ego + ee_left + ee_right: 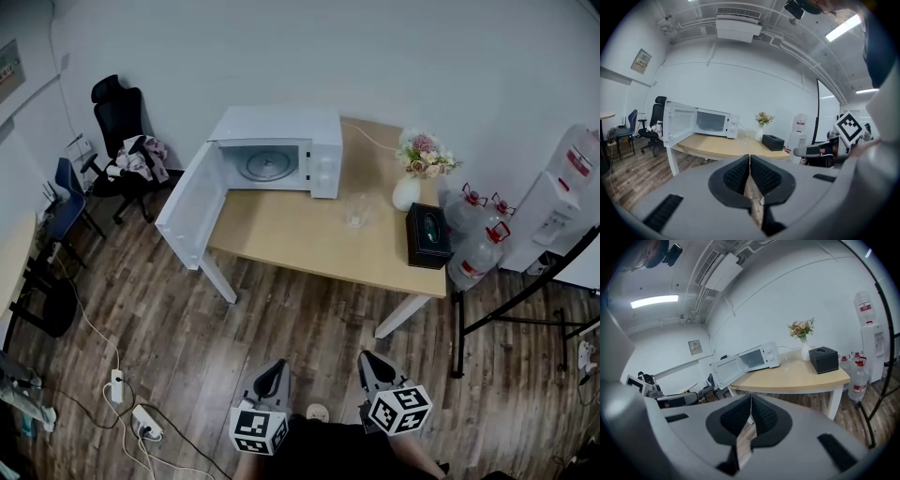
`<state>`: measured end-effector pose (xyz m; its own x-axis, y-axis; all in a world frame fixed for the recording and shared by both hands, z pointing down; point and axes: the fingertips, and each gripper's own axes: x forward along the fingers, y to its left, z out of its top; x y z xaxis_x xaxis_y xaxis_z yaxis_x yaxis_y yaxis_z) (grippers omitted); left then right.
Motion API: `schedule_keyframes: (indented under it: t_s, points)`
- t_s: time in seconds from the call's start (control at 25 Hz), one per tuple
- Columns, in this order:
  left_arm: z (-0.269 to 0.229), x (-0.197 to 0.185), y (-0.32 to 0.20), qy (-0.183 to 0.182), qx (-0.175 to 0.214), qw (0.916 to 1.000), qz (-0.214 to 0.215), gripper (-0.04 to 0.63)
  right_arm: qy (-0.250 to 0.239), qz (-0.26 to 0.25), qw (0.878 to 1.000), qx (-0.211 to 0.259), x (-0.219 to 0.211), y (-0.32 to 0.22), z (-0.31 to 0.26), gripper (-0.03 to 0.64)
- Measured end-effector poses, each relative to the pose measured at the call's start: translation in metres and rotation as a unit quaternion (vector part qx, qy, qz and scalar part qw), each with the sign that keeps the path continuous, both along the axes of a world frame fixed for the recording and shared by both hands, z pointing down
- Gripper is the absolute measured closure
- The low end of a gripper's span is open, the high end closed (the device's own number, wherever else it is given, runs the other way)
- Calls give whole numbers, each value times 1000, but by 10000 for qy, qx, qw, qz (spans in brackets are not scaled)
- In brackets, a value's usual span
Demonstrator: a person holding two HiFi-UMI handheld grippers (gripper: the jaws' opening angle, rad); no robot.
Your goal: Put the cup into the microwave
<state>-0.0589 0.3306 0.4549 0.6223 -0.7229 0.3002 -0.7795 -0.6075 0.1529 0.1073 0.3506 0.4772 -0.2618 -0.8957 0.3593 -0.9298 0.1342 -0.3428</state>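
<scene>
Left tongs [278,364] and right tongs [367,357] both clenched, empty, at 6 o'clock in my head view, well apart from the surface [300,239]. Clear cup [357,212] stands there, at 4 o'clock from the microwave [281,150], whose door [190,214] hangs open.

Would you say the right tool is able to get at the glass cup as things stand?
Probably not yet: the right tool is shut and well short of the table. The cup stands in the open, so stepping closer should do.
</scene>
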Motion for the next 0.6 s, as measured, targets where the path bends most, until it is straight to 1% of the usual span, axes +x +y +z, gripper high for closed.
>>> schedule_keyframes:
  t_s: [0.16, 0.32, 0.6]
  points:
    - [3, 5, -1, -46, -55, 10000, 14, 589, -55, 27, 10000, -23, 7, -4, 4, 621]
    - [3, 3, -4, -22, 12, 9999, -112, 589, -127, -28, 9999, -32, 6, -7, 7, 621]
    - [7, -1, -8, -45, -55, 9996, -261, 589, -189, -208, 9995, -119, -1, -15, 11, 621]
